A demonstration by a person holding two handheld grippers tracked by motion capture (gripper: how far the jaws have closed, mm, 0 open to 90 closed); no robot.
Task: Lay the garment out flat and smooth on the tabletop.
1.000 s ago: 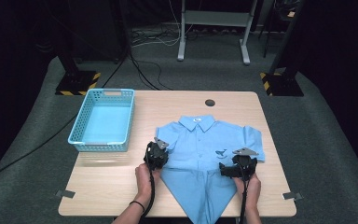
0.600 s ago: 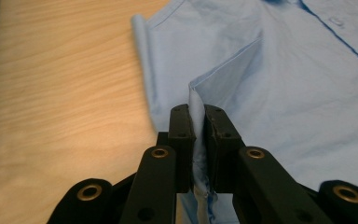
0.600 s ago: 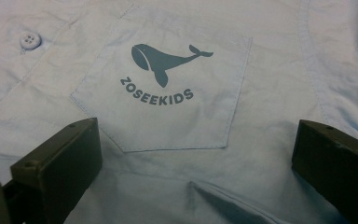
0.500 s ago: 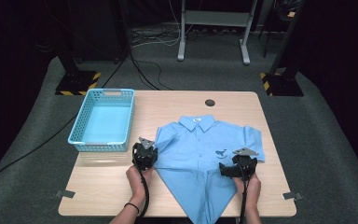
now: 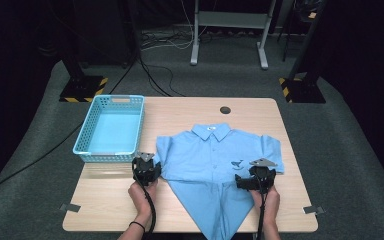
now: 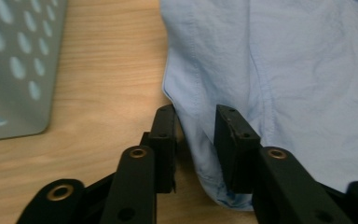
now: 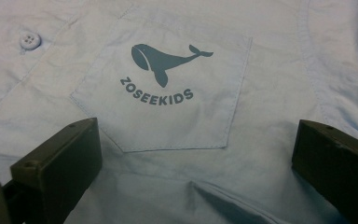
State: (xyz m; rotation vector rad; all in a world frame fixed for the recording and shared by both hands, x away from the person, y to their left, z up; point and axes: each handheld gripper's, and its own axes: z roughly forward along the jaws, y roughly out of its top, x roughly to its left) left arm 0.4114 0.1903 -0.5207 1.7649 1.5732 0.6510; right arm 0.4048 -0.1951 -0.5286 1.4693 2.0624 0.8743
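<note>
**Observer:** What's different on the table (image 5: pixel 105 210) now?

**Operator:** I've moved my left gripper (image 5: pixel 146 170) out from the body of the light-blue kids' shirt (image 5: pixel 215 165) to its sleeve edge, on the side facing the blue basket (image 5: pixel 111 128). A second ago it sat further in over the fabric. The shirt lies face up, collar away from me, its lower part already folded to a point that hangs toward my edge of the table.

**Observer:** And the jaws?

**Operator:** On the left they've just been opening. In the left gripper view the sleeve hem (image 6: pixel 200 140) runs between them, but the pads stand slightly off the cloth, so I'd say I've let go rather than taken hold. My right gripper (image 5: pixel 258 176) hasn't shifted; it rests on the shirt opposite the basket, jaws spread wide either side of the whale-print pocket (image 7: pixel 168 93), holding nothing.

**Observer:** What does that mean?

**Operator:** I judge that sleeve is placed, and the next fold can begin.
</note>
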